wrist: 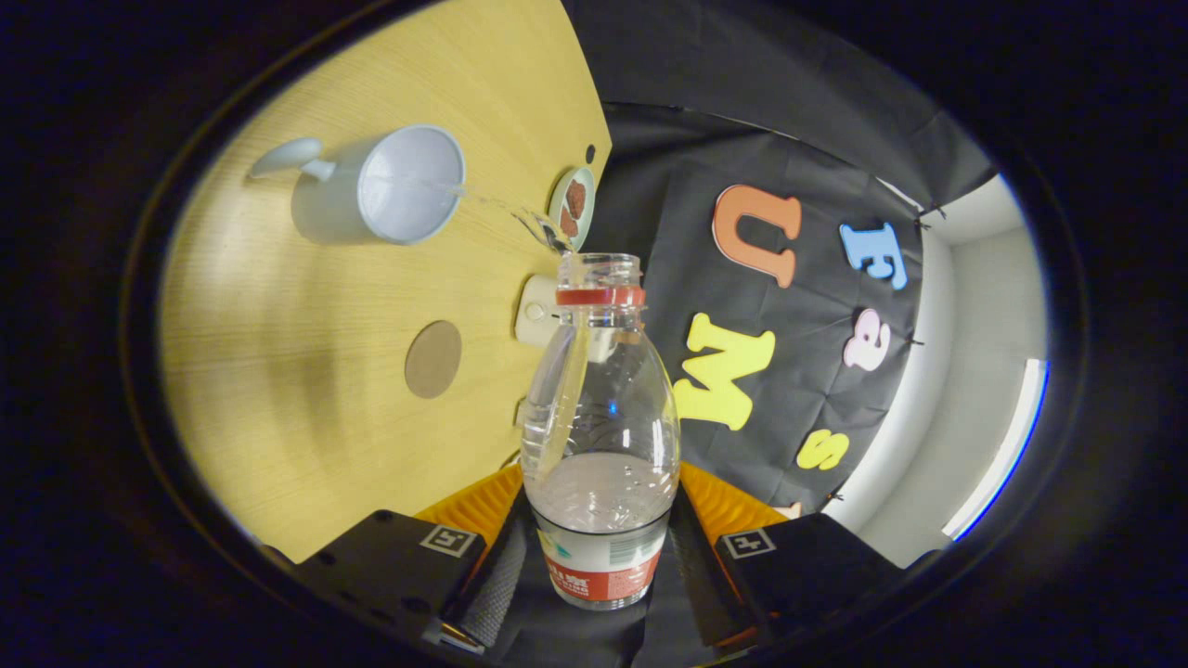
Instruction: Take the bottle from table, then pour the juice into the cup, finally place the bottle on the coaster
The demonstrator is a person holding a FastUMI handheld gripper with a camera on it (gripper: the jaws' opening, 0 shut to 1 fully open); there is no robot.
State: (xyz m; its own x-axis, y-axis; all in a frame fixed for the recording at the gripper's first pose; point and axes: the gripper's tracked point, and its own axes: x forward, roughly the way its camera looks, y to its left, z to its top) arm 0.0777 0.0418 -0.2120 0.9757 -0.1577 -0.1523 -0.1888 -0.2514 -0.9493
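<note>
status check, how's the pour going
Tongs shut on bottle, tilted. Clear stream landing in cup. Coaster bare, nothing in the way.

Strong fisheye bending curves the table (306, 399) edge, a bright light strip (1007, 445) glows on the white wall, soft banded shadows cross the wood, small glints dot the sharp bottle (600, 436), and the rim blurs dark

Light wood-grain table (306, 390). Near its far edge, a small round dish (573, 206) holding reddish-brown pieces. Just beside it, a white boxy device (536, 311) with a round button. A small dark dot (590, 153) marks the tabletop beyond the dish.
</note>
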